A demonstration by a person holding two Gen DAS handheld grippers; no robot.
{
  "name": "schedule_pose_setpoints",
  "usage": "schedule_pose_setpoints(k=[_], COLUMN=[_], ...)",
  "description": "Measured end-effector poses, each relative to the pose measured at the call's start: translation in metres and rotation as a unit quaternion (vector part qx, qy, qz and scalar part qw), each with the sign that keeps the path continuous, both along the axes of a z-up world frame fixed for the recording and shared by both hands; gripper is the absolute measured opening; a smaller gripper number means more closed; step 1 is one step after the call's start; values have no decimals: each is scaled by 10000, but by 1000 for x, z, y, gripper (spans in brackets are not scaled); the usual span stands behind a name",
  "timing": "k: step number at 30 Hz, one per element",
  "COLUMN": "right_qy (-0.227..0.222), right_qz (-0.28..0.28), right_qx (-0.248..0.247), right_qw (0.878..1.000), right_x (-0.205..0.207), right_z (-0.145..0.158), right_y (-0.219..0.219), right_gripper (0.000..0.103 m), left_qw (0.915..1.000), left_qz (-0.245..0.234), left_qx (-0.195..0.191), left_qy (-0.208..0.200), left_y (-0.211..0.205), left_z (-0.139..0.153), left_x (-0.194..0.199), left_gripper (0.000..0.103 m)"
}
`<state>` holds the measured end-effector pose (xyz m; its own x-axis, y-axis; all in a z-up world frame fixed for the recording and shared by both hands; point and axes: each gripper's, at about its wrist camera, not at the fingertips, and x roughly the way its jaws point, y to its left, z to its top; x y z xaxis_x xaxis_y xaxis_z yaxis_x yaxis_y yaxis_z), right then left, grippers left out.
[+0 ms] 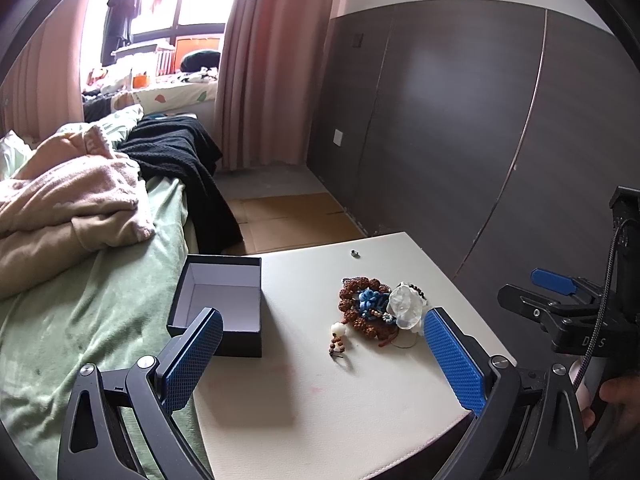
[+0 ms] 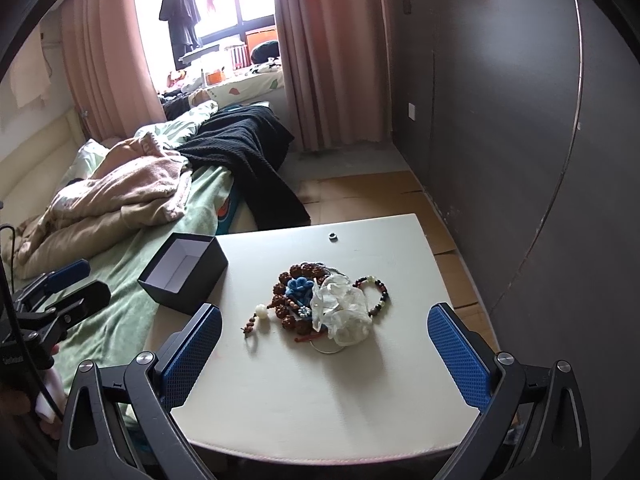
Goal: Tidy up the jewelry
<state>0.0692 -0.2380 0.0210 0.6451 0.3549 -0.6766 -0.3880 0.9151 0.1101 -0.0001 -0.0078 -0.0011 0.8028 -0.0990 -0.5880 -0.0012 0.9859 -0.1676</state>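
A pile of jewelry (image 1: 376,306) (image 2: 320,304) lies on the white table (image 1: 320,400) (image 2: 320,400): a brown bead bracelet (image 2: 294,280), a blue knot piece (image 2: 298,289), a clear white flower piece (image 2: 340,312) and a dark bead bracelet (image 2: 378,292). A small ring (image 1: 354,254) (image 2: 332,237) lies at the far edge. An open dark box (image 1: 218,304) (image 2: 184,276) with a white inside stands empty at the table's left edge. My left gripper (image 1: 320,360) is open above the near table. My right gripper (image 2: 324,356) is open in front of the pile.
A bed with a green sheet (image 1: 100,320), pink blanket (image 2: 120,192) and black throw (image 1: 180,160) lies left of the table. A dark panelled wall (image 2: 520,120) stands on the right. Cardboard (image 1: 288,216) covers the floor beyond the table.
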Motion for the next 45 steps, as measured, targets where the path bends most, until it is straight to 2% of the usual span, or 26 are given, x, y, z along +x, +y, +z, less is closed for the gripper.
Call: schedule_pose_setpoints(k=[10, 15, 20, 22, 27, 34, 39, 45], right_qy=[41, 307, 488, 545, 935, 1380, 1366, 1517], right_qz=[-77, -267, -552, -640, -1004, -1423, -1541, -1745], right_qx=[109, 396, 458, 515, 648, 1078, 1008, 1106], right_qw=[9999, 9984, 9962, 9951, 9884, 9742, 9734, 9666], right_x=[6, 22, 36, 42, 63, 83, 89, 97], right_z=[-4, -16, -24, -26, -42, -56, -55, -61], right_y=[-6, -16, -24, -27, -39, -62, -70, -86], right_gripper=[103, 103, 103, 103, 103, 103, 103, 103], left_qw=[10000, 9998, 9995, 9992, 9974, 9940, 9915, 9881], left_qz=[-15, -73, -183, -247, -447, -839, -1067, -1265], left_qx=[-76, -90, -129, -148, -269, -298, -166, -42], left_qy=[28, 130, 204, 278, 492, 633, 724, 874], left_y=[-2, -7, -11, -14, -24, -56, -79, -106], left_z=[-13, -23, -31, -35, -48, -58, -67, -81], left_x=[13, 28, 44, 53, 73, 95, 107, 119], left_gripper=[101, 101, 100, 91, 77, 76, 76, 74])
